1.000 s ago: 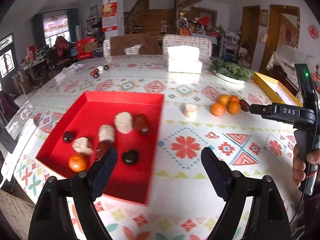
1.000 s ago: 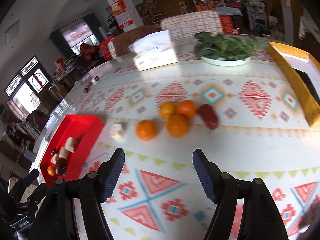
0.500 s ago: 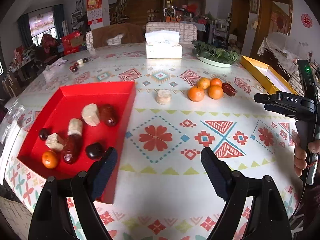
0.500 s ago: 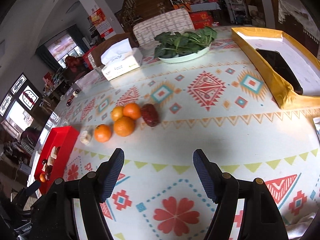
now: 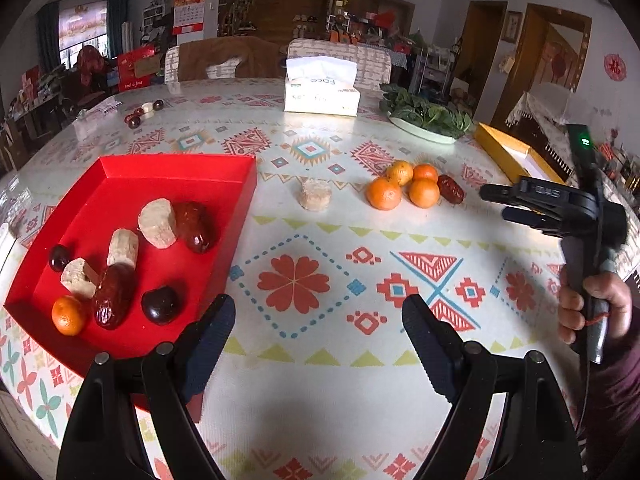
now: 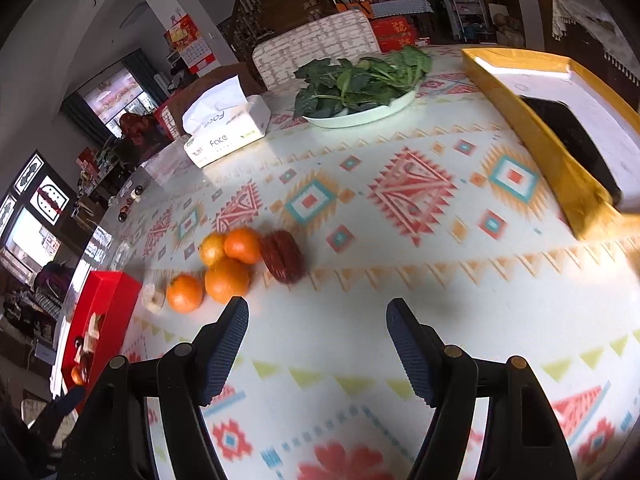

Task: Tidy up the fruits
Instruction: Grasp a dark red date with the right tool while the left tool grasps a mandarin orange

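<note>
Ahead and to the left of my left gripper [image 5: 318, 322] sits the red tray [image 5: 244, 184], already holding pale chunks, dark dates and one small orange. Four oranges [image 6: 226, 280] cluster with a red date [image 6: 282, 256] on the patterned table [image 6: 400, 312], just ahead and left of my right gripper [image 6: 316, 322]. Both grippers are released, fingers spread above the cloth with nothing between them.
</note>
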A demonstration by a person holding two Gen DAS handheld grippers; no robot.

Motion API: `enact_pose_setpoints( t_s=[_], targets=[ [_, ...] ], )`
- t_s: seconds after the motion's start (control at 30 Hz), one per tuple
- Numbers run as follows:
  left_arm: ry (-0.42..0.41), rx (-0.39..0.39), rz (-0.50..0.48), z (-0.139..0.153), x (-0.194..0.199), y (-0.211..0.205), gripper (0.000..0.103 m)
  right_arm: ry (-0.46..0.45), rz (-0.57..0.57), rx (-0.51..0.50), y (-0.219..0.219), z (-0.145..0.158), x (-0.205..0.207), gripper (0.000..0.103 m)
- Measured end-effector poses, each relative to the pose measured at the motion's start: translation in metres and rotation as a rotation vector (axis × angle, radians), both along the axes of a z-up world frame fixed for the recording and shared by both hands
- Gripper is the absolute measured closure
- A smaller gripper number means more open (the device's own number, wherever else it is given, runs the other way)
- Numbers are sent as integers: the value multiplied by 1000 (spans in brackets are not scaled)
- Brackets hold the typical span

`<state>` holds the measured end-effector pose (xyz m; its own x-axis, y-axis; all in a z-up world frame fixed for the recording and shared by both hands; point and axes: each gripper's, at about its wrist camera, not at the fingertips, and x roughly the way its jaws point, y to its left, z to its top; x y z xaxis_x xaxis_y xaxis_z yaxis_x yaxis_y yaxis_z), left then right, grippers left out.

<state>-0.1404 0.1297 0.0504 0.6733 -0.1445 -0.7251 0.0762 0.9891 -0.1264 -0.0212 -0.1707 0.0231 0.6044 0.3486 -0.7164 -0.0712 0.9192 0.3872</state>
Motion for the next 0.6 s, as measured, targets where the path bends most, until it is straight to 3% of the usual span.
enact_pose_setpoints(
  t_s=[0.07, 0.2, 0.43, 0.47, 0.5, 0.53, 0.6],
  targets=[
    [-9, -4, -4, 3, 2, 0, 18, -6, 8, -28, 11, 0, 14, 27],
    [-30, -12, -27, 11, 9, -2, 18, -20, 14, -114, 26, -2, 35, 46],
    [-57, -8, -140, 15, 40, -34, 18, -19, 54, -132, 40, -13, 46, 50],
    [-59, -4, -152, 15, 44, -40, 18, -24, 58, -137, 42, -13, 47, 52],
    [-64, 6, -163, 14, 49, -45, 19, -22, 69, -133, 43, -13, 48, 65],
    [-71, 23, -181, 14, 54, -53, 26, -21, 79, -131, 44, -14, 48, 70],
    [-65, 70, -220, 11, 69, -66, 39, -21, 81, -147, 44, -14, 47, 70]
  ],
)
